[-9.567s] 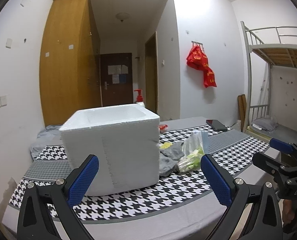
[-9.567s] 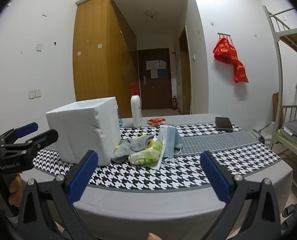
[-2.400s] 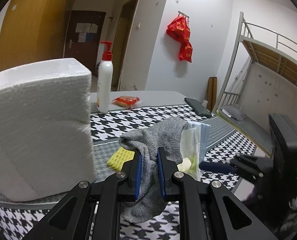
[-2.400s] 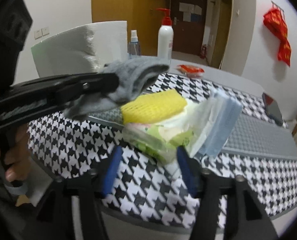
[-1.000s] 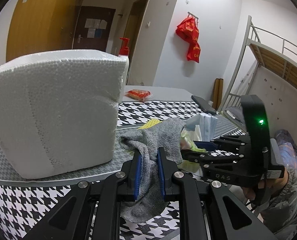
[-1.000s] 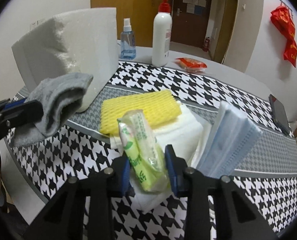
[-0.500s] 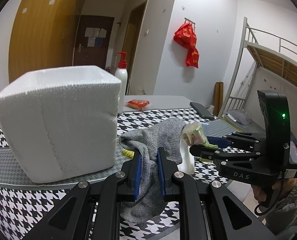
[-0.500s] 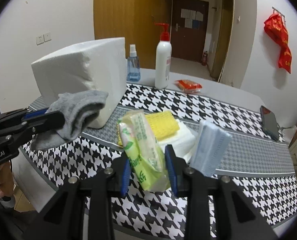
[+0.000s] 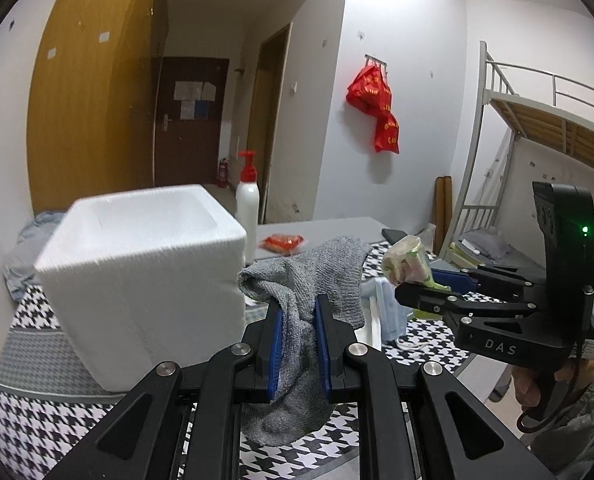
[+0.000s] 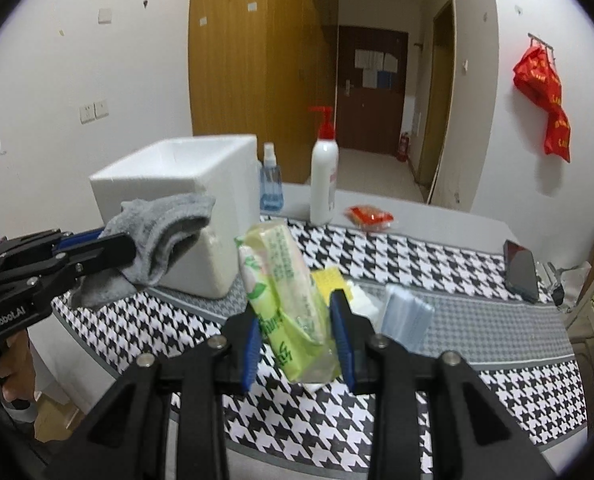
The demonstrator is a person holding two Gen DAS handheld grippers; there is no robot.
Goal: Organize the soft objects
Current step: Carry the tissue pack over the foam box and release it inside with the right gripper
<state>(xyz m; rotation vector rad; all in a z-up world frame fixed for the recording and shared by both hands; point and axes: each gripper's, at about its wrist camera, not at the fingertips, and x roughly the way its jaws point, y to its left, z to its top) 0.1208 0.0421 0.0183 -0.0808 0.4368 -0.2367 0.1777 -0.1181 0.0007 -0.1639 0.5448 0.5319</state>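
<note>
My left gripper [image 9: 299, 312] is shut on a grey sock [image 9: 317, 276], which hangs off the table in front of the white foam box [image 9: 145, 272]. In the right wrist view that same sock [image 10: 165, 224] hangs at the left beside the foam box [image 10: 201, 184]. My right gripper [image 10: 295, 312] is shut on a green tissue pack [image 10: 285, 280], held upright above the table. From the left wrist view the tissue pack [image 9: 407, 262] shows at the right, in the right gripper [image 9: 421, 288]. A yellow sponge [image 10: 331, 278] and a stack of blue face masks [image 10: 407, 316] lie on the houndstooth cloth.
Behind the box stand a white pump bottle [image 10: 324, 184] and a small blue spray bottle [image 10: 271, 184]. A red snack packet [image 10: 371, 216] and a dark phone [image 10: 521, 268] lie further back. A bunk bed [image 9: 537, 128] stands to the right.
Both grippers have risen with their loads. The foam box's open top has come into view, and the tissue pack has lifted clear of the sponge and masks.
</note>
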